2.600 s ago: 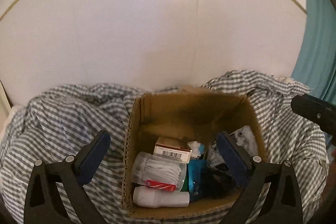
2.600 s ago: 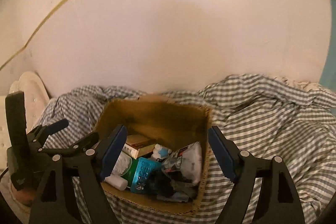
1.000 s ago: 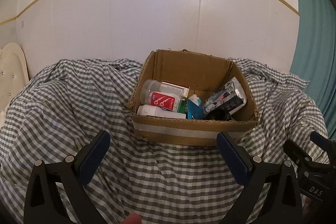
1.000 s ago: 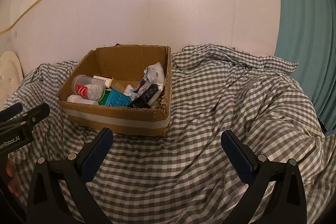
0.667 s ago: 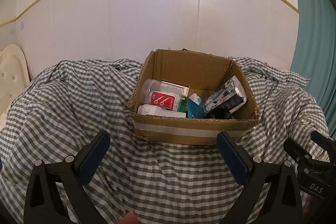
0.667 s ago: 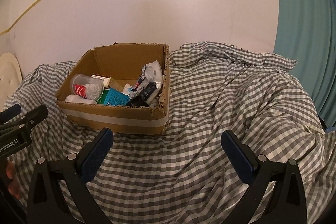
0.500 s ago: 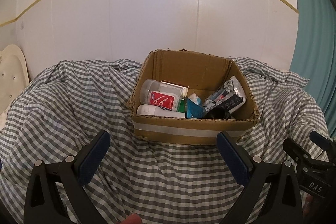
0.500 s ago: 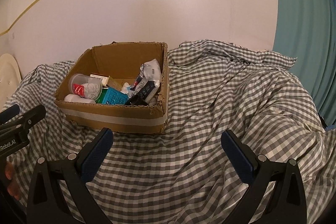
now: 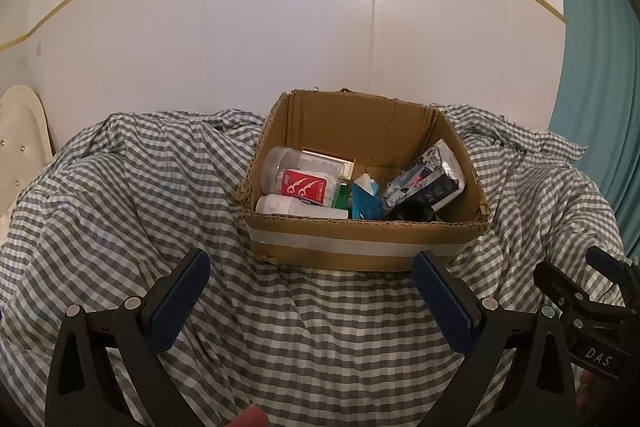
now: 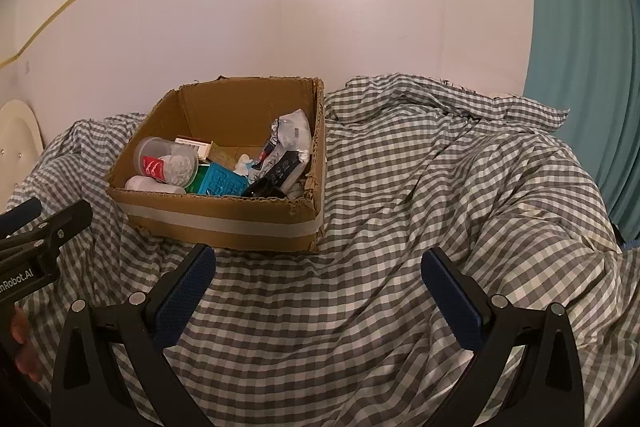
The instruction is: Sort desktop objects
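An open brown cardboard box with a pale tape band (image 9: pixel 362 241) rests on a rumpled grey-and-white checked cloth (image 9: pixel 132 195) and serves as the reference point. Inside the box lie a clear plastic tub with a red label (image 9: pixel 300 181) at its left wall, a white bottle (image 9: pixel 296 207) in front of the tub, a teal packet (image 9: pixel 366 201) at the centre, and a silver-and-black foil pouch (image 9: pixel 426 181) toward its right wall. The left gripper (image 9: pixel 316 297) sits in front of the box and the right gripper (image 10: pixel 320 293) in front of it toward its right corner, each with jaws spread wide, empty and apart from the box.

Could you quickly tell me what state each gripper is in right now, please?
Left gripper: open, holding nothing, short of the cardboard box.
Right gripper: open, holding nothing, above the checked cloth.
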### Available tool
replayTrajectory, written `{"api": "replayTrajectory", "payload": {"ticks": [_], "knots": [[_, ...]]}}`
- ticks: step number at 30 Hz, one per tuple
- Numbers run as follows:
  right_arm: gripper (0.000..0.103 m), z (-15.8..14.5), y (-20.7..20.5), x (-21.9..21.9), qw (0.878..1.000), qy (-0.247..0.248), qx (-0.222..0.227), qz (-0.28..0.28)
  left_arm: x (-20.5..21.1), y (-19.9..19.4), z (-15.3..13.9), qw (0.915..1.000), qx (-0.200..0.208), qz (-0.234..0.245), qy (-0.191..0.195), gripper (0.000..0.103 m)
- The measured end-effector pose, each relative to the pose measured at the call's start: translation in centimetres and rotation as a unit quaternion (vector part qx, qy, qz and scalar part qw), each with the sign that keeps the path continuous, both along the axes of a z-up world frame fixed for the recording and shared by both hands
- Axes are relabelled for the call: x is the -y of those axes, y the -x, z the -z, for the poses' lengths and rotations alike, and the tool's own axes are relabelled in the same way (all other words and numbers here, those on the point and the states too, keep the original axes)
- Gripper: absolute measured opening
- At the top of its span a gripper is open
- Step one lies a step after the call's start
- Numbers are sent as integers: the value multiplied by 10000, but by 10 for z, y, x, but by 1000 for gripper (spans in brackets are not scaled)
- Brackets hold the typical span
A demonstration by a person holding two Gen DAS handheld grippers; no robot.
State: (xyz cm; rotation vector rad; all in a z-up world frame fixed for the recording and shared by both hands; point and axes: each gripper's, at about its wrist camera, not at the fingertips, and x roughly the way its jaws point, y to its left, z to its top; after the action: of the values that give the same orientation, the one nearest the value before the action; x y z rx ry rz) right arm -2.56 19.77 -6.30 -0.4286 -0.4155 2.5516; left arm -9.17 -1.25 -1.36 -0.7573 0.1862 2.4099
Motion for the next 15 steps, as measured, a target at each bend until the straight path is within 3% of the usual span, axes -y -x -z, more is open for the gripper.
{"api": "replayTrajectory", "payload": {"ticks": [15], "knots": [[103,0,0,2,10000,-19,-2,-2,-1,-1,3,10000,30,29,25,103]]}}
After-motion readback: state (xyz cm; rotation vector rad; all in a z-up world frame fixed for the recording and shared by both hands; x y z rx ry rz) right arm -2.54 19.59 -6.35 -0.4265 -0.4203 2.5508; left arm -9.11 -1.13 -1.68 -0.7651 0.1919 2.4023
